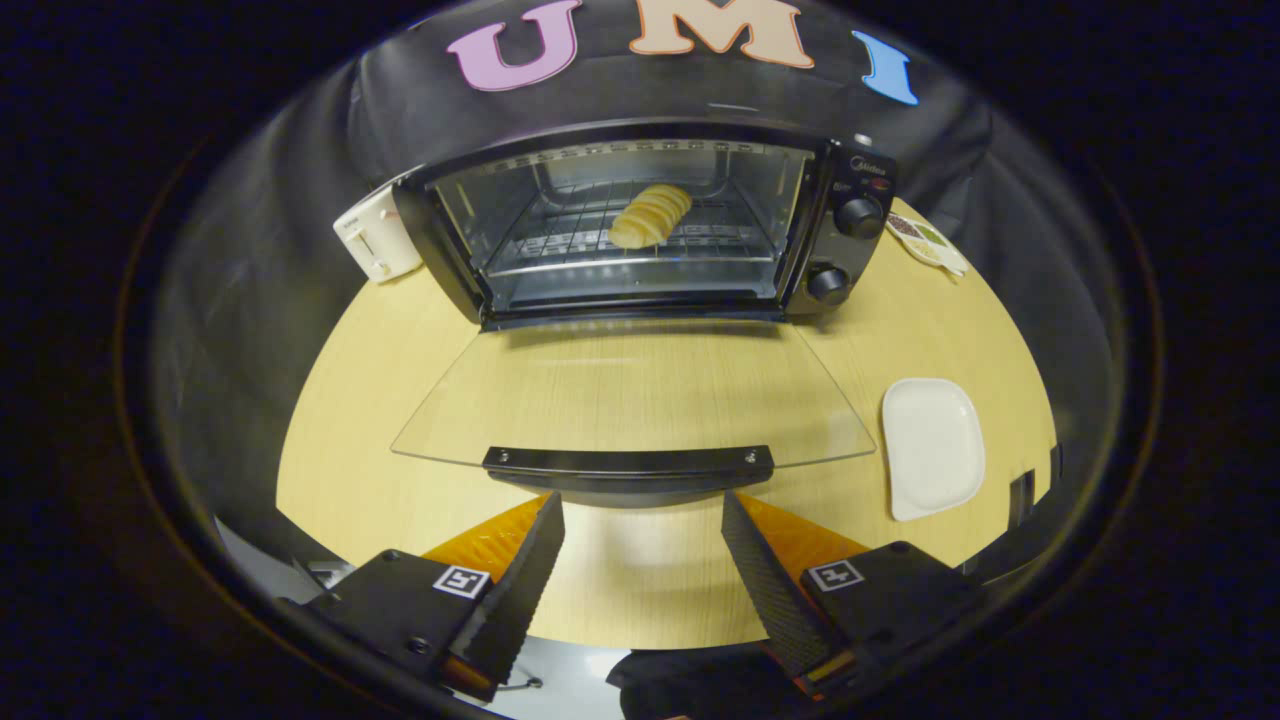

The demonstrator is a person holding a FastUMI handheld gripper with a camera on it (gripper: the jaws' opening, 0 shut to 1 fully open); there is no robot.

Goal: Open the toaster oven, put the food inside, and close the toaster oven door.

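A black toaster oven [650, 225] stands at the back of the wooden table, its glass door [630, 395] folded down flat toward me. A pale yellow ridged pastry [650, 214] lies on the wire rack inside. The door's black handle [628, 468] sits just ahead of my fingertips. My gripper [640, 515] is open with nothing between its fingers, which are spread about as wide as the handle's middle and sit slightly below it.
An empty white plate [932, 447] lies on the table to the right of the open door. A white toaster [378, 235] stands left of the oven. A small printed packet [925, 240] lies right of the oven. The table's front edge runs under my fingers.
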